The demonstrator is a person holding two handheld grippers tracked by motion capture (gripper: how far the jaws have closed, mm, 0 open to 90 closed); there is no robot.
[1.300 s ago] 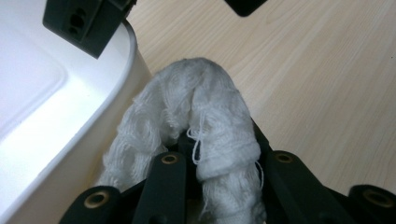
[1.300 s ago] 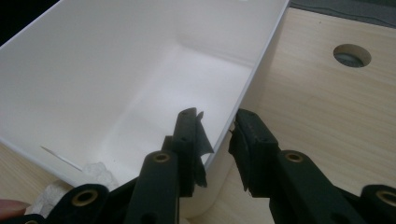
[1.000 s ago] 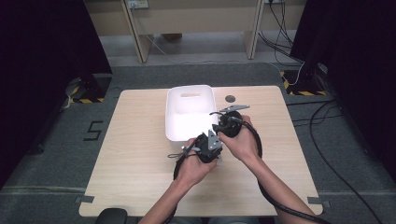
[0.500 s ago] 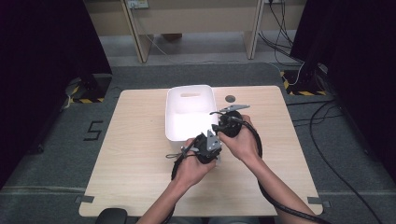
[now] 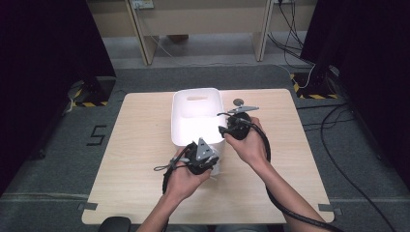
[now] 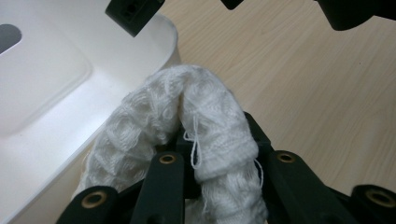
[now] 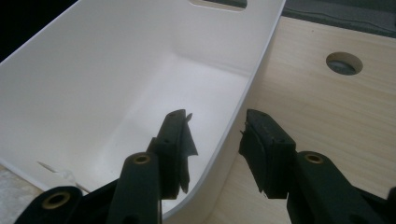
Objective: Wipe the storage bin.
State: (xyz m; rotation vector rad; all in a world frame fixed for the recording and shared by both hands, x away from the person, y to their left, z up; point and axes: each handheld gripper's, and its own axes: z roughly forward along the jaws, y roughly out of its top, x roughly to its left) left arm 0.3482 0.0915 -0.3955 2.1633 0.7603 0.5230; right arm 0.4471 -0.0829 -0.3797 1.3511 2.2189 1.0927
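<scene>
A: What has changed in the last second?

B: Very little. Your left gripper (image 5: pixel 209 155) has stayed at the near right corner of the white bin (image 5: pixel 183 126), with its fingers (image 6: pixel 164 179) pinching the white knitted cloth (image 6: pixel 205 121). The cloth bulges up in a loop between them, just outside the bin's rim. Your right gripper (image 5: pixel 226 129) has barely shifted either. Its fingers (image 7: pixel 268 140) are spread, 1 on each side of the bin's right wall, touching nothing that I can see.

A: So what does that mean for the job?

B: I judge that the cloth is secured but not yet in the bin, which looks empty. You look set to steady the wall with your right gripper, then lift the cloth over the rim.

A: Any writing to read?

B: Only a "5" (image 5: pixel 95 135) marked on the floor, left of the table (image 5: pixel 140 140). No brands or labels are readable.
</scene>
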